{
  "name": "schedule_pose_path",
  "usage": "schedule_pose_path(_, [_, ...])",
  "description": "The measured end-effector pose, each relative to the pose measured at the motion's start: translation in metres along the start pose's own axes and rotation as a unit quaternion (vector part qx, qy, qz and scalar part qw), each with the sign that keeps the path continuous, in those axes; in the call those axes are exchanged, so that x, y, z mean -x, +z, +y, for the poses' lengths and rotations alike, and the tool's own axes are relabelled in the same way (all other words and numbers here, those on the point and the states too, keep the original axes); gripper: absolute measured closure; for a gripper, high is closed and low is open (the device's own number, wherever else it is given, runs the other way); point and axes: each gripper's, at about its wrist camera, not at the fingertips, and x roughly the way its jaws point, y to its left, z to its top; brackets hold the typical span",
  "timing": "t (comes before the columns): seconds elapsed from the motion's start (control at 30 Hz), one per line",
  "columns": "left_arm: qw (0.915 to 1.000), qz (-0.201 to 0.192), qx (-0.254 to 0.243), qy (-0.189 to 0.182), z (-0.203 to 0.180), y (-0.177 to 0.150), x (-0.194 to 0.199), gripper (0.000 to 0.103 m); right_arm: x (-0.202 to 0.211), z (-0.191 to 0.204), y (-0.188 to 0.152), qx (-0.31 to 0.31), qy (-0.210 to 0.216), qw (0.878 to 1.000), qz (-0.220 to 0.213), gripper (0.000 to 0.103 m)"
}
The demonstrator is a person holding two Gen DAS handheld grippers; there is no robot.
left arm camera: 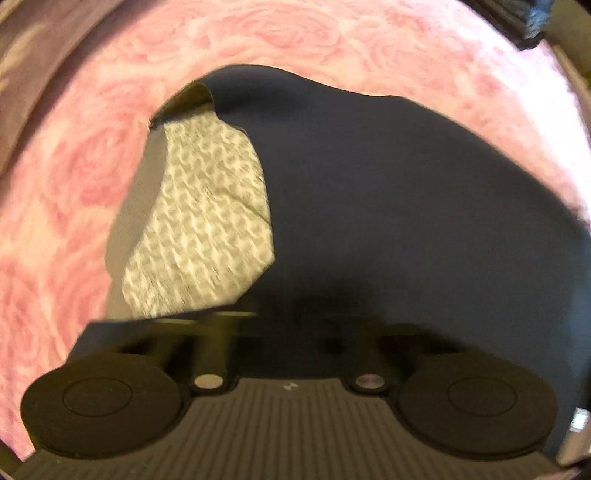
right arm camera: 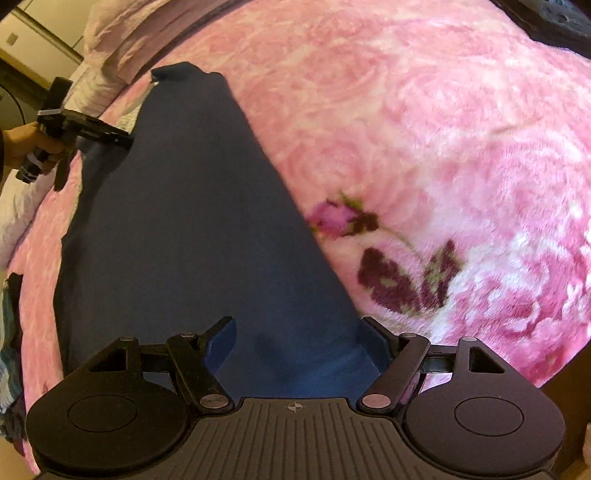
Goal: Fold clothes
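Observation:
A dark navy garment (right arm camera: 177, 229) lies spread on a pink rose-patterned blanket (right arm camera: 424, 129). In the left wrist view the garment (left arm camera: 388, 192) shows a pale patterned inner lining (left arm camera: 207, 221) turned out at its left edge. My left gripper (left arm camera: 291, 325) is low over the cloth; its fingers are blurred and dark, and the jaws cannot be made out. It also shows in the right wrist view (right arm camera: 122, 140), at the garment's far left edge. My right gripper (right arm camera: 297, 332) is open, fingers (right arm camera: 221, 339) spread wide, with the near end of the garment between them.
The blanket (left arm camera: 288, 33) covers a bed. White pillows (right arm camera: 107, 40) lie at the far left. A dark object (left arm camera: 517, 22) sits at the far right bed edge. Striped cloth (right arm camera: 7, 332) hangs at the left edge.

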Motion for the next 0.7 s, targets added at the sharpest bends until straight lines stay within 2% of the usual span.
schedule_pose_path(0.27, [0.9994,0.020,0.013,0.026,0.041,-0.049,0.039,0.103,-0.002,0.022,0.018,0.011,-0.010,1.000,-0.007,0.027])
schedule_pose_path(0.43, [0.9981,-0.024,0.050,0.025,0.035,-0.052,0.053,0.102,-0.007,0.024,0.017,-0.003,-0.022,1.000,-0.004,0.027])
schedule_pose_path(0.47, [0.9980,-0.035,0.048,0.022,0.026,-0.047,0.055,0.099,-0.006,0.021,0.015,-0.013,-0.028,1.000,-0.004,0.027])
schedule_pose_path(0.53, [0.9982,-0.046,0.037,0.008,0.009,-0.036,0.059,0.086,-0.003,0.017,0.009,-0.026,-0.041,0.999,-0.002,0.027])
schedule_pose_path(0.57, [0.9985,-0.048,0.025,0.005,-0.001,-0.032,0.059,0.073,-0.001,0.015,0.005,-0.029,-0.047,0.999,-0.002,0.027])
schedule_pose_path(0.7, [0.9991,-0.038,-0.012,0.015,-0.031,-0.032,0.053,0.061,0.008,0.019,-0.005,0.006,-0.067,0.998,-0.005,0.027])
